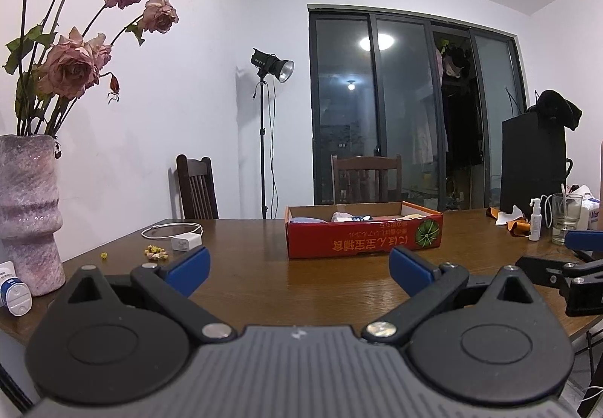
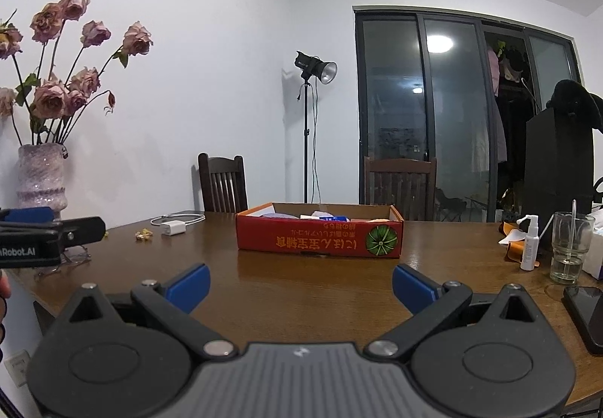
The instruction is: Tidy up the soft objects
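Red box (image 2: 319,238) printed with yellow script and a green striped melon, on a brown wooden table (image 2: 301,278); dusty-pink roses (image 1: 69,65) in a mottled pink-grey vase (image 1: 28,210); blue-padded black grippers (image 2: 300,286).

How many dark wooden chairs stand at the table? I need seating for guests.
2: one dark wooden slat-back chair at the table's far left by the white wall, another behind the red cardboard box. Others may be out of view.
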`<state>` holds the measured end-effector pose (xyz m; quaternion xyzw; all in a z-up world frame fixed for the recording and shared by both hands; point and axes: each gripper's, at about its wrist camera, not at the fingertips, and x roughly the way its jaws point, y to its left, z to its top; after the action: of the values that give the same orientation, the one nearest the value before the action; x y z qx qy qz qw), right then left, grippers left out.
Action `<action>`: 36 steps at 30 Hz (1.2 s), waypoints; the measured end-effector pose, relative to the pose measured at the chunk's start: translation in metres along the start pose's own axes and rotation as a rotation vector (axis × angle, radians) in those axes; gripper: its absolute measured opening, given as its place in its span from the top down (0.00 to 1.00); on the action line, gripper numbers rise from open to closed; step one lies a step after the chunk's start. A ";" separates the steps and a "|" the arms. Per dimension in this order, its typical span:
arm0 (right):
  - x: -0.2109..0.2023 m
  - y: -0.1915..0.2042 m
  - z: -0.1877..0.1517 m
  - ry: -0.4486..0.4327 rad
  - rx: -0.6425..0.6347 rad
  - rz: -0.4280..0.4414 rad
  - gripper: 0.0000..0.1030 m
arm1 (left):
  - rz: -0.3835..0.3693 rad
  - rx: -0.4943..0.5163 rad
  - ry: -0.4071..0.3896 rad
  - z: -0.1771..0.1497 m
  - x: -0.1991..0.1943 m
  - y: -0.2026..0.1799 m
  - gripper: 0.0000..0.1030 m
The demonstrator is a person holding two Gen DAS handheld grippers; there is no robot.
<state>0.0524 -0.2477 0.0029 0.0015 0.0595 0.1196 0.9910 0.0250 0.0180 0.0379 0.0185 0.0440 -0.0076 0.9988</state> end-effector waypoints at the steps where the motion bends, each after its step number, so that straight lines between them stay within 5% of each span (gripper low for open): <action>1: 0.000 0.000 0.000 -0.001 0.000 0.001 0.00 | -0.001 0.001 0.001 0.000 0.000 0.000 0.00; 36: 0.001 -0.002 -0.003 -0.006 0.021 -0.016 0.00 | -0.008 -0.002 0.005 -0.002 0.001 0.001 0.00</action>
<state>0.0530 -0.2491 -0.0004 0.0119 0.0576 0.1109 0.9921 0.0255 0.0190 0.0360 0.0173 0.0465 -0.0113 0.9987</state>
